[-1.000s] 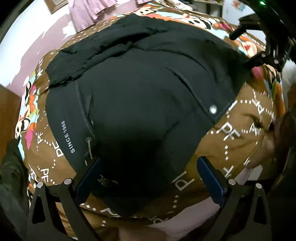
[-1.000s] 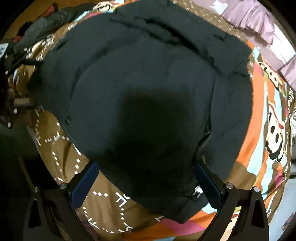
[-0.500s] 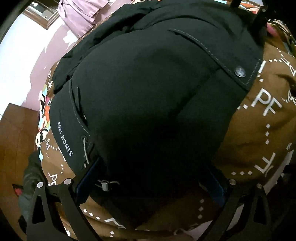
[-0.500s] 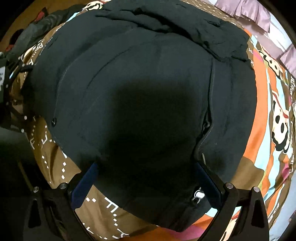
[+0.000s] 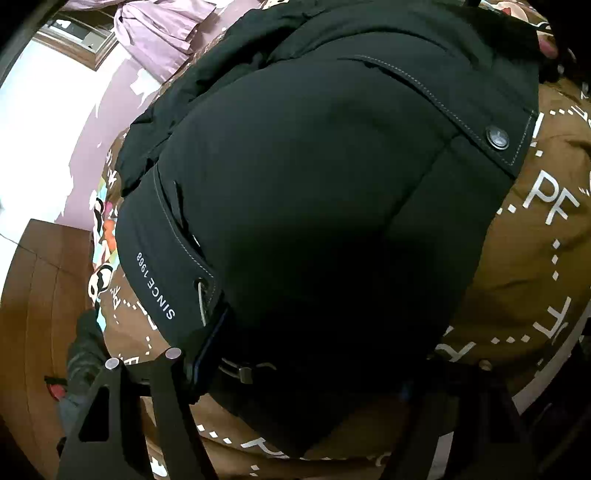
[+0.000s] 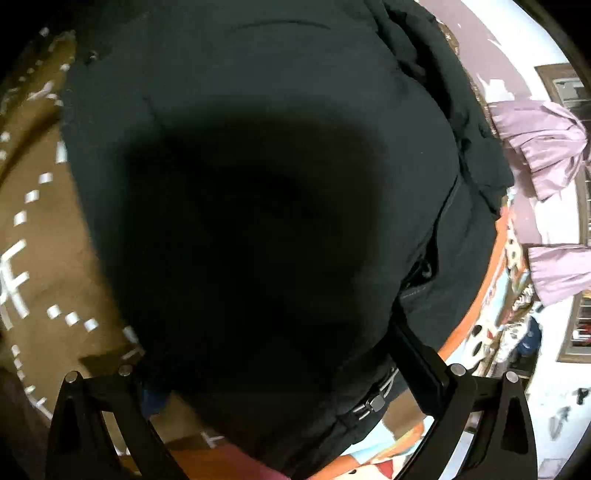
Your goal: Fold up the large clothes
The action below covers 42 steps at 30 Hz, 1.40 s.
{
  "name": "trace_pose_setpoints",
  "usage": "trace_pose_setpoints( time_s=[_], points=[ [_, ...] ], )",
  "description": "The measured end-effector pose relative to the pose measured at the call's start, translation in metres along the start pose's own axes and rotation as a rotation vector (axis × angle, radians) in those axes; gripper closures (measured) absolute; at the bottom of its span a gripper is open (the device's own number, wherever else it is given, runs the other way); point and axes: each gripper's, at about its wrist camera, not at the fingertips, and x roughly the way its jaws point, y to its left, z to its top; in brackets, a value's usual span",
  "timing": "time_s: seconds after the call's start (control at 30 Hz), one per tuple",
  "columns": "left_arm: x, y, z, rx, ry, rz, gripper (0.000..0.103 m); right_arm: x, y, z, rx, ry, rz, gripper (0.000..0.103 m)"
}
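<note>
A black padded jacket (image 5: pixel 314 184) lies spread on a brown patterned quilt (image 5: pixel 535 258), showing a snap button (image 5: pixel 497 137) and "SINCE 1968" lettering (image 5: pixel 155 286). My left gripper (image 5: pixel 306 369) points down at the jacket's near hem. Its jaws are closing with the puffy hem between them; the left pad touches the fabric and the right pad is lost in shadow. In the right wrist view the jacket (image 6: pixel 258 147) fills the frame. My right gripper (image 6: pixel 284 380) stands open astride the hem beside a cord toggle (image 6: pixel 375 400).
Purple cloth (image 5: pixel 166 33) lies at the far end of the bed and shows again as purple cloth (image 6: pixel 546 147) in the right wrist view. A dark heap of clothes (image 5: pixel 81 354) sits by the bed's left edge, over brown wood (image 5: pixel 37 295). The quilt (image 6: pixel 37 258) turns orange on the right.
Both grippers have sunk closer to the jacket's hem. The left jaws have narrowed around the hem. The right view has rolled, bringing the purple cloth and the wall in at the right.
</note>
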Motion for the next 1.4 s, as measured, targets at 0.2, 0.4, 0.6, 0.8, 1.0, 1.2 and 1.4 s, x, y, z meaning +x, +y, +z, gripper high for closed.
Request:
trace_pose_setpoints(
  time_s=[0.2,0.4,0.6,0.8,1.0,1.2,1.4],
  points=[
    [-0.002,-0.002,0.0,-0.001,-0.003,-0.013,0.035,-0.019,-0.042,0.006,0.178,-0.066,-0.026,0.056],
    [-0.008,0.0,0.001,-0.016,-0.021,-0.037,0.037,-0.054,-0.108,0.049,0.393,-0.171,0.072,0.079],
    [-0.019,0.002,0.001,-0.009,-0.058,-0.036,0.067,-0.08,-0.136,0.056,0.527,-0.242,0.16,0.079],
    [-0.041,0.023,0.012,-0.072,-0.092,-0.077,0.092,-0.081,-0.139,0.047,0.558,-0.252,0.174,0.079],
    [-0.074,0.067,0.039,-0.205,-0.17,-0.087,0.095,-0.088,-0.163,0.037,0.663,-0.318,0.172,0.079],
    [-0.112,0.124,0.068,-0.342,-0.308,-0.045,0.095,-0.103,-0.193,0.025,0.828,-0.385,0.246,0.079],
    [-0.126,0.169,0.099,-0.443,-0.341,-0.032,0.096,-0.115,-0.205,0.028,0.871,-0.416,0.259,0.079]
  ],
)
